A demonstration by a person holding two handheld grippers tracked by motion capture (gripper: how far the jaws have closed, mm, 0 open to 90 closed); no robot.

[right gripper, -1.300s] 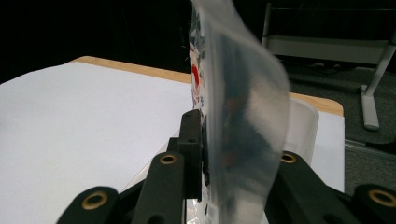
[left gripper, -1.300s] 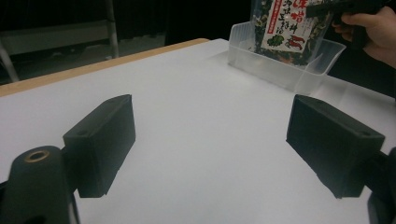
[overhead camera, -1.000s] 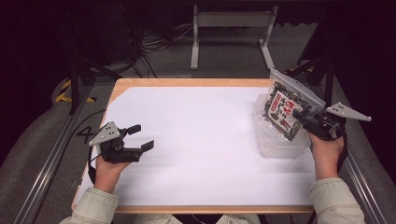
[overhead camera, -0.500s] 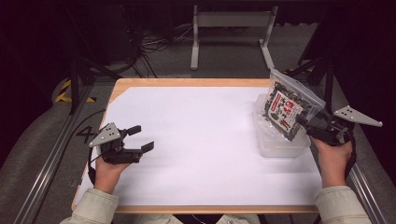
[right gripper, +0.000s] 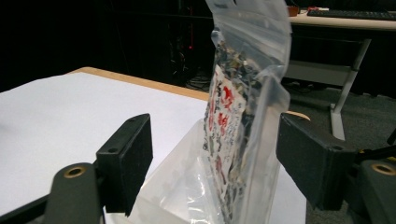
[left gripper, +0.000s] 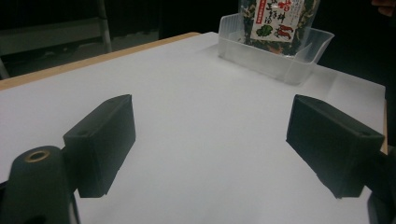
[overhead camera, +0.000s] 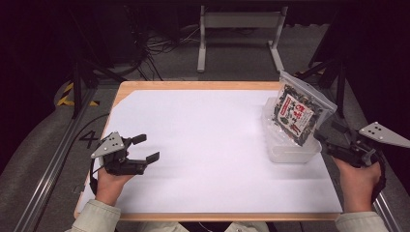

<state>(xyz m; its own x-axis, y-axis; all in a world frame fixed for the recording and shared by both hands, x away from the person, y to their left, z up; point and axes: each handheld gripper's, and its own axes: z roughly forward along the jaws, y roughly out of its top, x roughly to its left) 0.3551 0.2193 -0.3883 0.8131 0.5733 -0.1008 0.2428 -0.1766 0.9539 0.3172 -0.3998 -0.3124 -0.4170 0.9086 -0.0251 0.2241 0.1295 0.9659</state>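
A wooden desk (overhead camera: 193, 85) carries a white sheet (overhead camera: 203, 145) over nearly all its top. A clear plastic tub (overhead camera: 290, 150) stands on the sheet, near its far right corner.

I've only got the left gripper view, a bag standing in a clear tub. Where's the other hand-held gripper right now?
Observer: The right hand-held gripper sits just off the tub's near right end, jaws wide open.
Operator: Is it touching the bag?
Observer: No. In the right gripper view the bag stands between the open jaws with gaps on both sides.
Operator: Is the bag upright?
Observer: From the high view it leans toward the table's right edge.
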